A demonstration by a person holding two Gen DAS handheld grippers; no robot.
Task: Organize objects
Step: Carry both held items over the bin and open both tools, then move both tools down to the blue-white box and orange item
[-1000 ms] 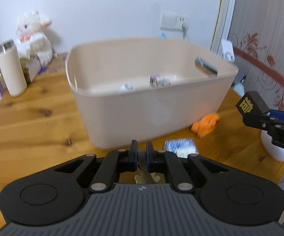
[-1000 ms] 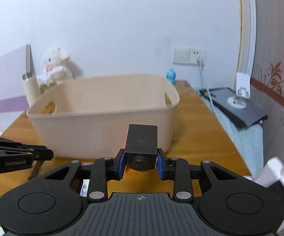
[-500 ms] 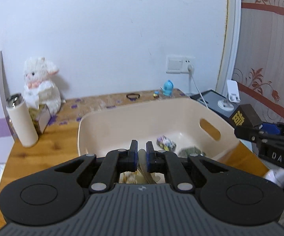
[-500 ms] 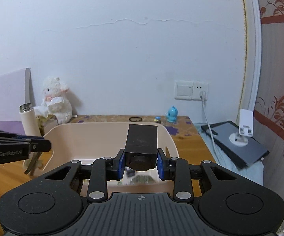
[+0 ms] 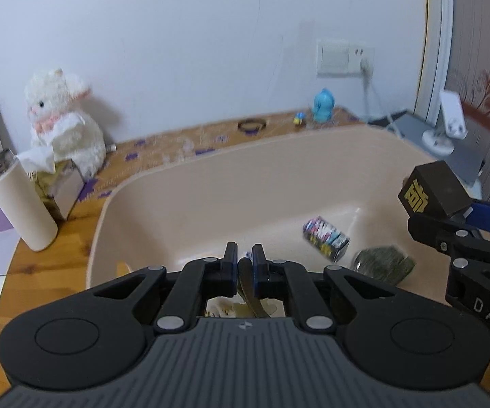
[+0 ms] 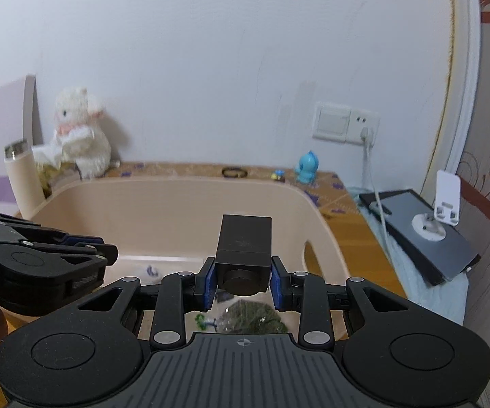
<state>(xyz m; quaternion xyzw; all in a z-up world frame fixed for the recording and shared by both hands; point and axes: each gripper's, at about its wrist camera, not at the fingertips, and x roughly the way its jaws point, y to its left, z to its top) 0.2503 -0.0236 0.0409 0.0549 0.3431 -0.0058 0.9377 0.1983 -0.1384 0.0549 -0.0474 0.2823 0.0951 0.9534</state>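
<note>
A beige plastic bin stands on the wooden table; it also shows in the right wrist view. My left gripper is shut on a thin olive-and-cream packet and holds it over the bin's near side. My right gripper is shut on a dark brown box with gold lettering, seen from the left wrist too, above the bin's right side. Inside the bin lie a colourful small box and a dark green packet.
A cream flask, a tissue box and a white plush toy stand at the left back. A blue figurine and a hair band sit by the wall. A tablet with a white stand lies at the right.
Both grippers have risen from table level in front of the bin to above it and moved forward over it, each still holding its object.
</note>
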